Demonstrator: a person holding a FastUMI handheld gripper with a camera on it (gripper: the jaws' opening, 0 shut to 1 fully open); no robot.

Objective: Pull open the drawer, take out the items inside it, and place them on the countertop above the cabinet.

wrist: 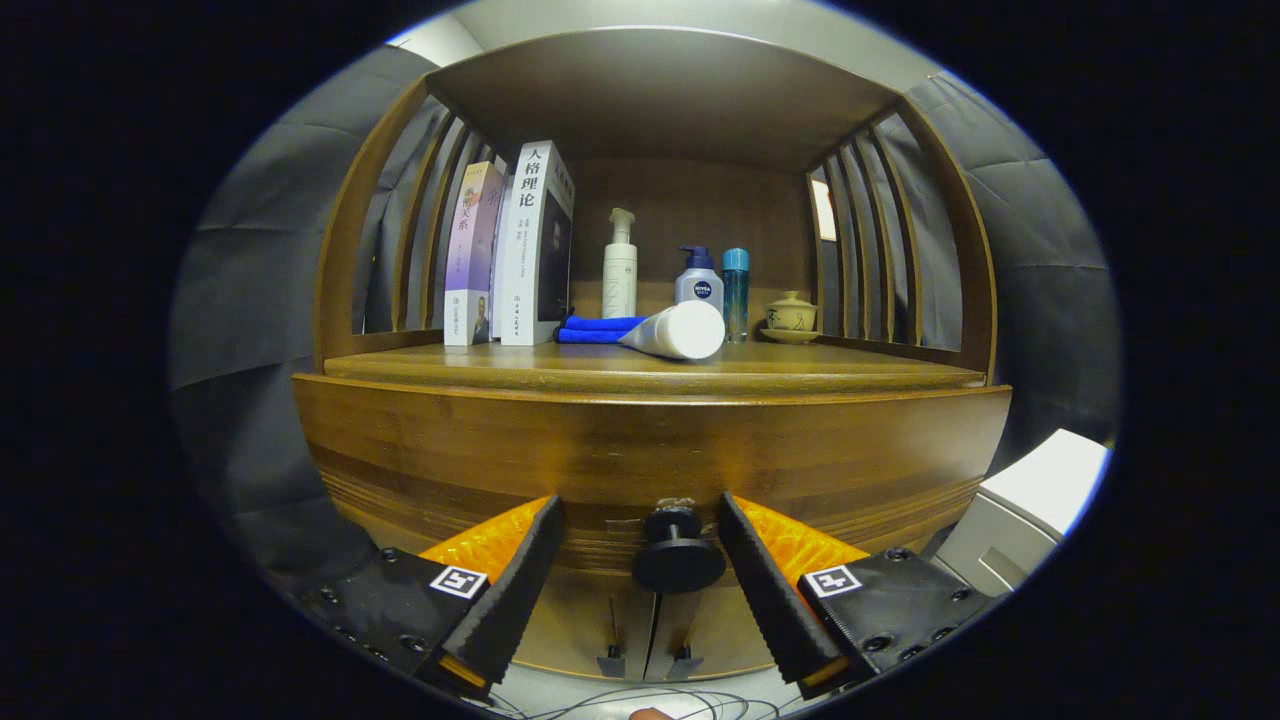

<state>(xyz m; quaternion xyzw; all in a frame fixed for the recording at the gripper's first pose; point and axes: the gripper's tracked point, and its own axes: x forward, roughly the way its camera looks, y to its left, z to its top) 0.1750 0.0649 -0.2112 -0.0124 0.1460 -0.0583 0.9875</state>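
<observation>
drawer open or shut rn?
Shut. The drawer front sits flush under the countertop, no gap showing. The gripper is open, its fingers either side of the knob, not pressing it.

Brown wood-grain drawer — black knob, blue cloth, seemingly white tube.

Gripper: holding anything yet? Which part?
Nothing held. The gripper is open, its fingers either side of the drawer knob, not touching it.

Can make out 人格理论 down the spine of the tall white book on the countertop, plus a square black-and-white marker on each finger of the gripper, spread wide either side of the drawer knob.
</observation>
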